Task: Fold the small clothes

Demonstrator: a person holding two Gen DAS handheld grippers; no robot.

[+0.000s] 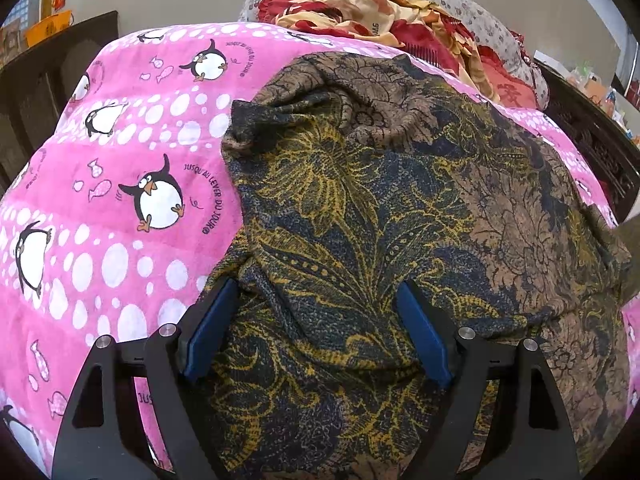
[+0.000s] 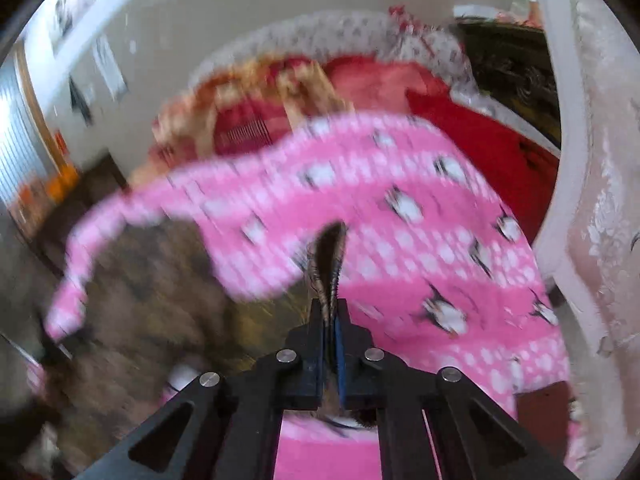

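A dark floral garment [image 1: 360, 220], patterned in navy, gold and brown, lies spread on a pink penguin-print blanket [image 1: 120, 200]. My left gripper [image 1: 316, 304] stands open just above its near part, blue pads wide apart with cloth beneath them. In the blurred right wrist view my right gripper [image 2: 331, 312] is shut on an edge of the garment [image 2: 326, 264], and a thin fold sticks up from between its pads. The rest of the garment [image 2: 152, 300] trails off to the left over the pink blanket [image 2: 420, 248].
A heap of red and cream floral bedding [image 1: 380, 12] lies at the back of the bed. Dark wooden furniture [image 1: 40, 92] stands at the left, and a dark carved frame [image 1: 592, 140] at the right. A pale curtain [image 2: 592, 200] hangs at the right.
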